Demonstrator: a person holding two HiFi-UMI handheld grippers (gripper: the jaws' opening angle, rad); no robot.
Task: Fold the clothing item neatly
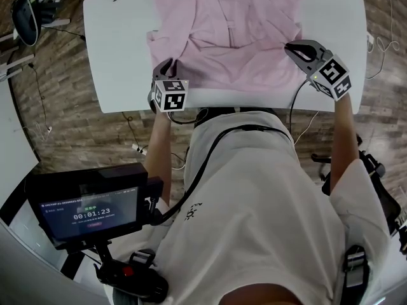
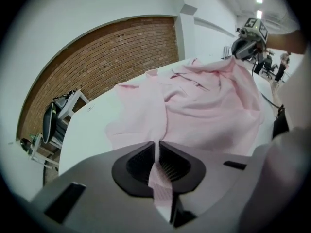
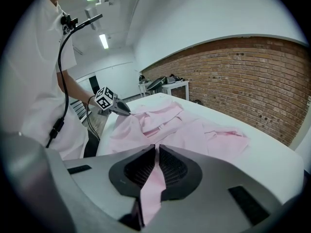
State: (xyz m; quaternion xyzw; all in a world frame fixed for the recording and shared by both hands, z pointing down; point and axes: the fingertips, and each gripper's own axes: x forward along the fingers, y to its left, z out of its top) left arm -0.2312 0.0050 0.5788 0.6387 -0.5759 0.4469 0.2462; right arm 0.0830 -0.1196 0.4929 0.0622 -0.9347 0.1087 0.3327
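Shirt [image 1: 229,37]: pink, thin soft cloth, rumpled, on smooth white round-cornered table [image 1: 121,43]. Near edge runs left-right; long axis unclear. Left gripper [image 1: 166,67] and right gripper [image 1: 290,47]: jaws clamped on that edge's corners.

A white table [image 1: 121,43] with rounded corners carries 1 thing, a crumpled pink garment [image 1: 235,37]. It spreads from the fingertips of the left gripper [image 1: 170,62] and right gripper [image 1: 289,46] toward the far edge. Bare tabletop lies outward of both.
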